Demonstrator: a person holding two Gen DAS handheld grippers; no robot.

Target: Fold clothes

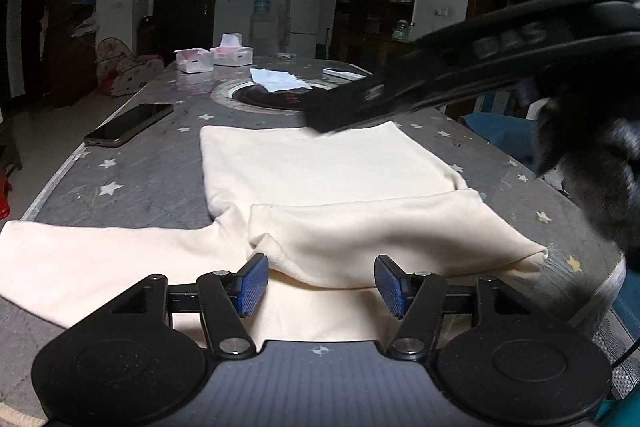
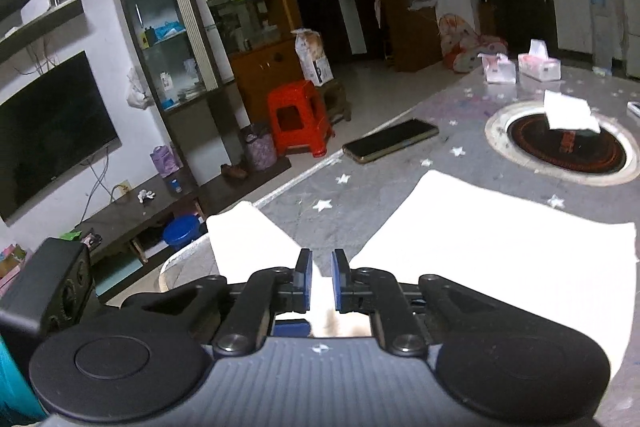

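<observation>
Cream garment (image 1: 320, 167) lies flat on the star-patterned table (image 1: 152, 163), just this side of the round burner inset (image 2: 560, 143). One sleeve (image 1: 380, 235) is already laid across the body, probably to square it up. The other sleeve (image 1: 100, 259) trails out flat on the side away from the folded one, not yet folded.

Left gripper (image 1: 320, 279) hangs low over the near hem, on the side away from the burner inset. Jaws well apart, cloth beneath them but nothing pinched. Looks poised for a fresh grab at the edge.

Right gripper (image 2: 322, 275) sits over the garment's near part. Jaws parted only a little, cloth visible below the gap. Pads do not appear to be pressing it. Reads as a let-go.

Phone (image 1: 128, 125) lies beside the burner inset, clear of the cloth.
</observation>
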